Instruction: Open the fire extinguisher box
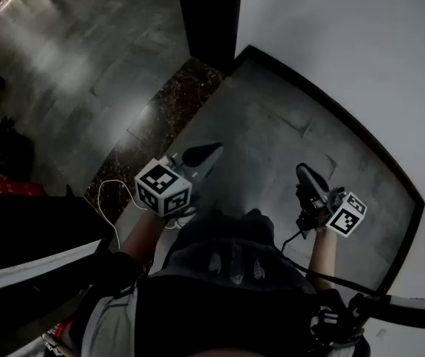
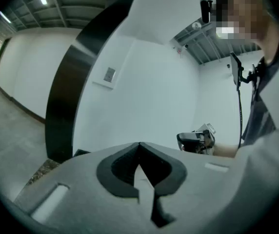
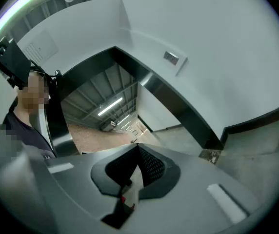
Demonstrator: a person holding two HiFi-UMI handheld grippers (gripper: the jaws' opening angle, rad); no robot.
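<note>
Grey stone floor (image 1: 272,125) meets a white wall (image 1: 346,50). The fire extinguisher box isn't clearly in view; it may be the dim red shape (image 1: 19,187) far left. The left gripper (image 1: 211,152) and right gripper (image 1: 305,172) are both closed and empty. Opening hasn't begun: the next move is to find and face the box.

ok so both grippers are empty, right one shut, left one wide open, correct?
Not quite. The left gripper is shut too: the left gripper view shows its jaw tips meeting with nothing between them. The rest holds: the right gripper is shut and both are empty.
</note>
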